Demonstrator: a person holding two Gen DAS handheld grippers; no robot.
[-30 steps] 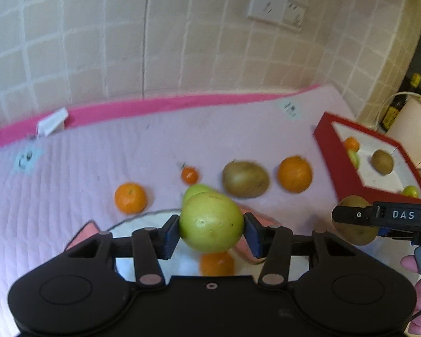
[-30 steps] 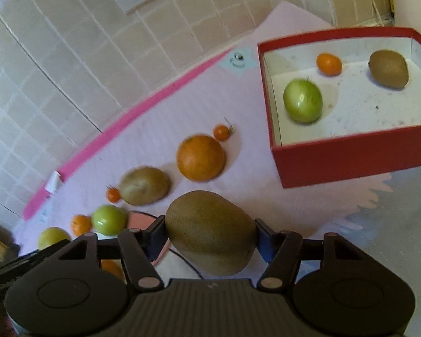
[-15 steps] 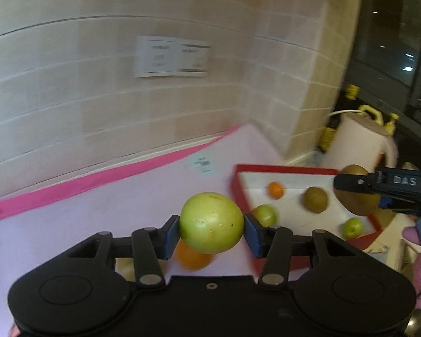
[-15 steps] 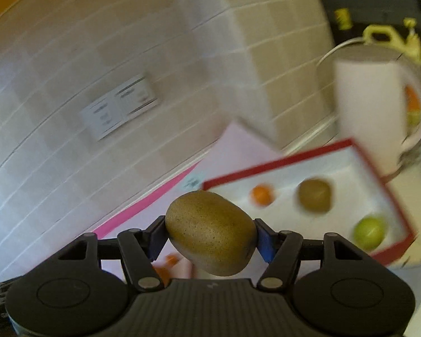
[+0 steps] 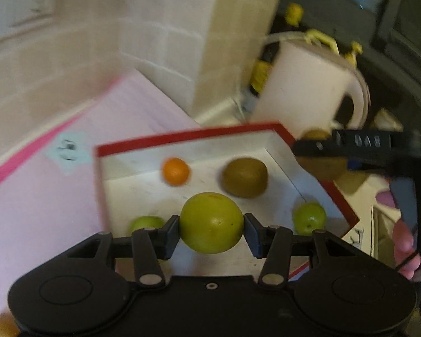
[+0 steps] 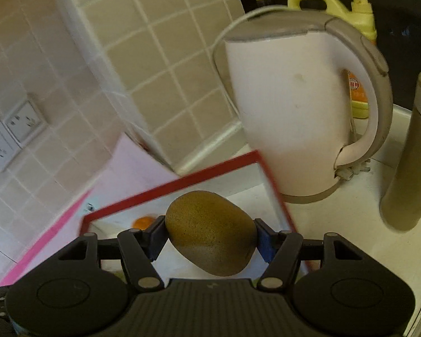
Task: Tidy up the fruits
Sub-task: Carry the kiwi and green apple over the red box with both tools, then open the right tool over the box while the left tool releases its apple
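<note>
My left gripper [image 5: 212, 224] is shut on a green apple [image 5: 210, 221] and holds it above the near part of the red box [image 5: 182, 137]. In the box lie a small orange [image 5: 175, 171], a kiwi [image 5: 244, 177] and two small green fruits [image 5: 308, 219] [image 5: 146, 223]. My right gripper [image 6: 210, 238] is shut on a brown kiwi [image 6: 210, 233] above the box's far right corner [image 6: 182, 182]. It also shows from the side in the left wrist view [image 5: 322, 165], at the box's right edge.
A white electric kettle [image 6: 294, 106] stands just behind the box's right corner. A beige flask [image 6: 409, 151] and a yellow pump bottle [image 6: 359, 14] stand further right. The pink mat [image 5: 42, 196] lies left of the box. Tiled walls meet behind it.
Both grippers have swung right from the loose fruits on the mat to over the red box, each still holding its fruit. The box and kettle are now much closer.
</note>
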